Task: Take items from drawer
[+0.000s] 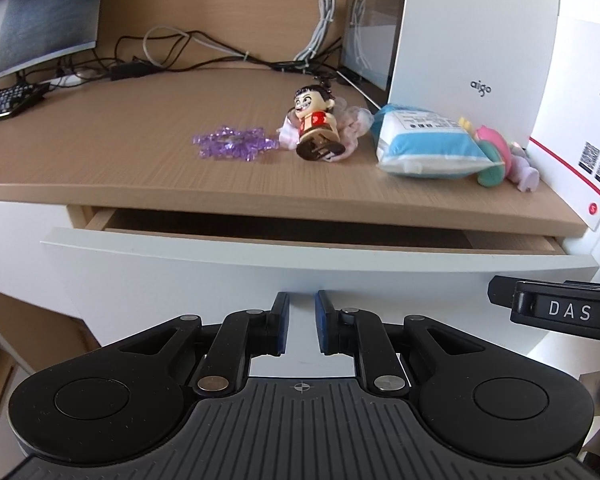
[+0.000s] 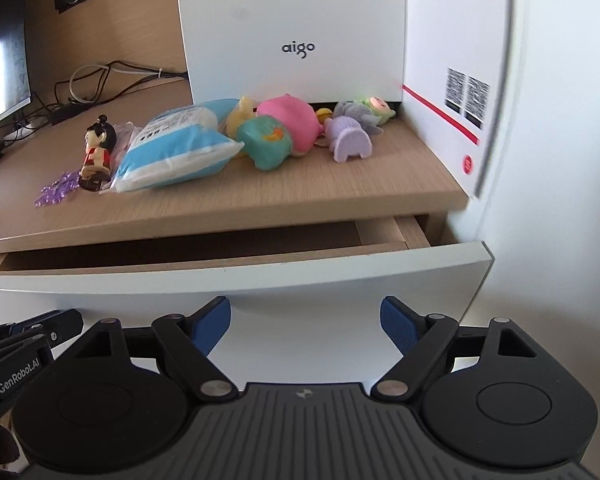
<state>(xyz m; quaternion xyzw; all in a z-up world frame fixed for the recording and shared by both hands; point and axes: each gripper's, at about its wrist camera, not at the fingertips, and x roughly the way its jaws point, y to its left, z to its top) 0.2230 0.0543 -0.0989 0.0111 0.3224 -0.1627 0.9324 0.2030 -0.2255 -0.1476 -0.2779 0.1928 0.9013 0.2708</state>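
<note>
1. My left hand-held gripper (image 1: pixel 302 322) sits in front of the white drawer (image 1: pixel 320 264) face, angled down, pads nearly pressed together with a slim gap, nothing between them.
2. My right hand-held gripper (image 2: pixel 306 328) is just beside it at the same front, same downward tilt, jaws spread wide and empty.
3. Drawer is pulled partly open under the table (image 1: pixel 140 144); what I can see of its inside is dark, contents can't tell.
4. Items on the table, counted: one purple crystal cluster (image 1: pixel 234 143), one big-headed figurine (image 1: pixel 316 126), one blue-and-white pouch (image 1: pixel 428 142), one pink-and-teal plush (image 2: pixel 284 132), one lilac toy (image 2: pixel 350 138).
5. One white "aigo" box (image 2: pixel 296 28) stands right behind them.
</note>
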